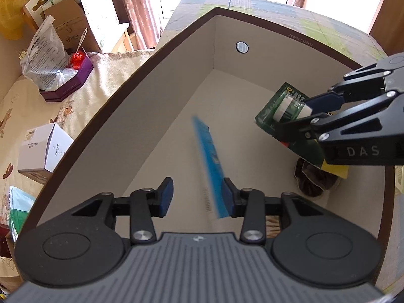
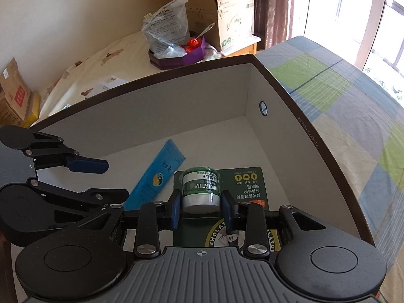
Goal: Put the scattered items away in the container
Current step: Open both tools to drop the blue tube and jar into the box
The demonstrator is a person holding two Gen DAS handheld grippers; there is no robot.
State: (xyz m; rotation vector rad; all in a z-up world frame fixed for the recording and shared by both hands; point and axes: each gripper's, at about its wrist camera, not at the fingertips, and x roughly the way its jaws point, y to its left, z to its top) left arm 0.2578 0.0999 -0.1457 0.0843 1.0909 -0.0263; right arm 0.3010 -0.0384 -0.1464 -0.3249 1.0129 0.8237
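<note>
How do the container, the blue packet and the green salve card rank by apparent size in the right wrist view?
1. Container: by far the largest.
2 and 3. Green salve card and blue packet: they look similar. The right tool hides part of the card and holds it nearer the camera, so I cannot rank them.

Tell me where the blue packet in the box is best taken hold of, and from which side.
A judgement: take the blue packet across its narrow width near the end closer to the left hand-held gripper, coming from above. It is long, thin and appears flat on the box floor, and its long edges look clear of the walls.
</note>
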